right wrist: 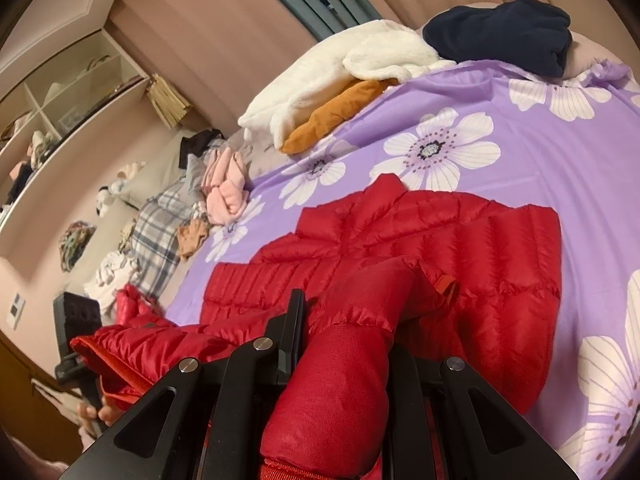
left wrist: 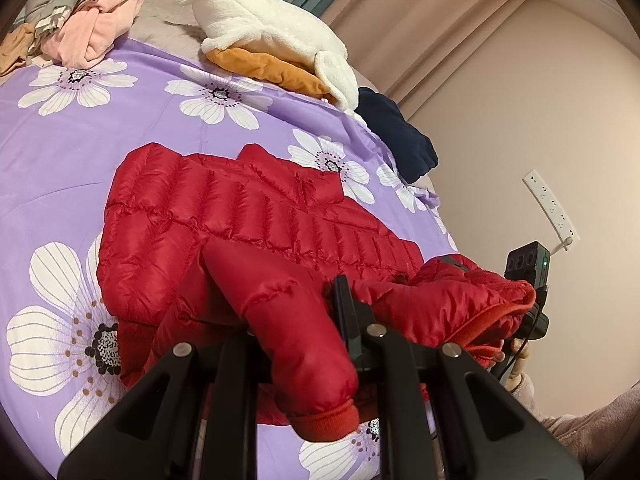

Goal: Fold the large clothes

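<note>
This is a bedroom in a home. A bed fills most of both views, spread with a purple cover [left wrist: 120,128] printed with big white flowers. Loose clothes lie along its far edge: a white fleece top [left wrist: 260,36] over an orange garment [left wrist: 268,68], a dark blue piece [left wrist: 396,136], a heap of pink clothes [left wrist: 100,28], and a red padded jacket [left wrist: 224,208] spread in the middle. Pleated beige curtains [right wrist: 224,28] hang behind the bed. The right wrist view shows built-in shelves [right wrist: 60,96] with household items, a checked cloth [right wrist: 160,236], and soft toys [right wrist: 116,188] beside the bed. A white socket strip [left wrist: 552,204] sits on the plain wall.
</note>
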`<act>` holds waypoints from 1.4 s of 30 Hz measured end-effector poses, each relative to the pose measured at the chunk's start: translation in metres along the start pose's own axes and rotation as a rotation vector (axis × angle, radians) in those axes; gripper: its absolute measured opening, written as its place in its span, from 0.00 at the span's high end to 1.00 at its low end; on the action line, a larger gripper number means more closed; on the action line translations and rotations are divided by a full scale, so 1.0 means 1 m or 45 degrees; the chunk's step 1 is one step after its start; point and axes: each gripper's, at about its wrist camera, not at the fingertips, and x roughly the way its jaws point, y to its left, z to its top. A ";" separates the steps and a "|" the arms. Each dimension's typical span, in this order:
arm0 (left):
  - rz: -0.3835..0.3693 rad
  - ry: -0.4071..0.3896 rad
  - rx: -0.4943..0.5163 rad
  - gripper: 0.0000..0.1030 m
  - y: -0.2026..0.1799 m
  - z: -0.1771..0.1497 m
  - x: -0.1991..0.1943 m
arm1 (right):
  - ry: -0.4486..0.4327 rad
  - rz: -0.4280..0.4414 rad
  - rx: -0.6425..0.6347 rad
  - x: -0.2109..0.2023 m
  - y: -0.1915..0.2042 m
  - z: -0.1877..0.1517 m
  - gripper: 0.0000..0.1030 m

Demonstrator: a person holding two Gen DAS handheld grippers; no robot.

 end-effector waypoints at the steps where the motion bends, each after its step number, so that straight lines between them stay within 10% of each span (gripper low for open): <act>1: 0.000 0.001 -0.001 0.85 0.001 0.000 0.000 | 0.000 -0.002 0.001 0.000 0.000 0.000 0.83; 42: 0.081 0.033 -0.056 0.84 0.035 0.059 0.056 | -0.012 -0.108 0.145 0.031 -0.043 0.028 0.83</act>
